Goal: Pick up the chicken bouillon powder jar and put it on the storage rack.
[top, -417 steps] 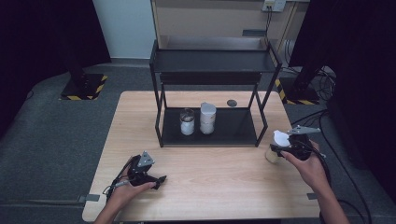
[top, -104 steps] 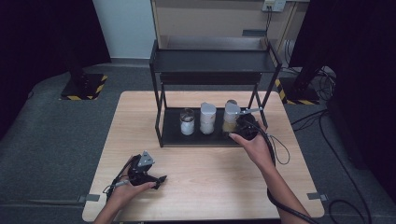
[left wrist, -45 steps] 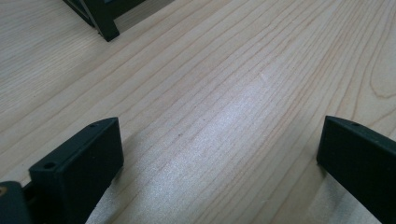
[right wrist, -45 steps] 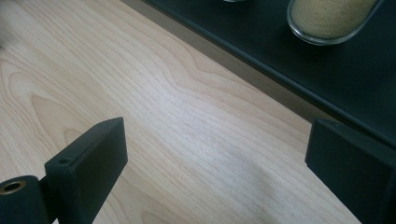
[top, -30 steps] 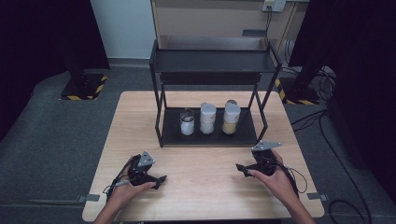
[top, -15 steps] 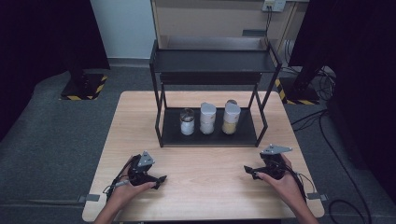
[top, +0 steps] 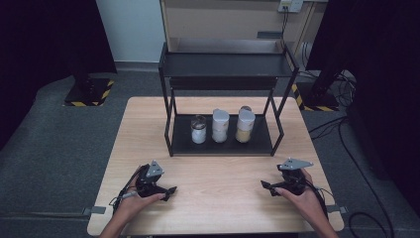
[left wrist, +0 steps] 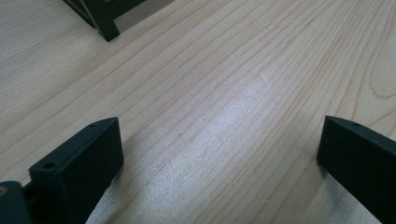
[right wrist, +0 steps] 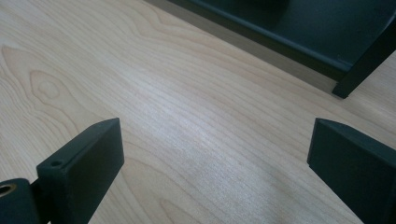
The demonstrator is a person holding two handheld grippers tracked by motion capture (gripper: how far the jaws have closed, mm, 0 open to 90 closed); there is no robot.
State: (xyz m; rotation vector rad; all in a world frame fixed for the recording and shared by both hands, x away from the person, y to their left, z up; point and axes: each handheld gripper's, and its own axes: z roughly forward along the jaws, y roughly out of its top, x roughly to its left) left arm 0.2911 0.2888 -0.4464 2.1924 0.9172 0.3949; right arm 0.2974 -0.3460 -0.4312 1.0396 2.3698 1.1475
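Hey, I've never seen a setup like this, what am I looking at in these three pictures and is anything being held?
No robot here: a person sits at a wooden table and holds a hand tool with two black fingers in each hand. The big picture comes from a camera fixed above, looking forward and down. In it the left gripper shows at bottom left and the right gripper at bottom right, both low over the wood.

The other two pictures come from small cameras riding on the tools. Each looks along its own fingers, one for the left gripper and one for the right gripper. Both stand wide apart with bare wood between them, so nothing is held.

On the table stands a black rack. Its bottom shelf carries three jars in a row, one short and two taller.
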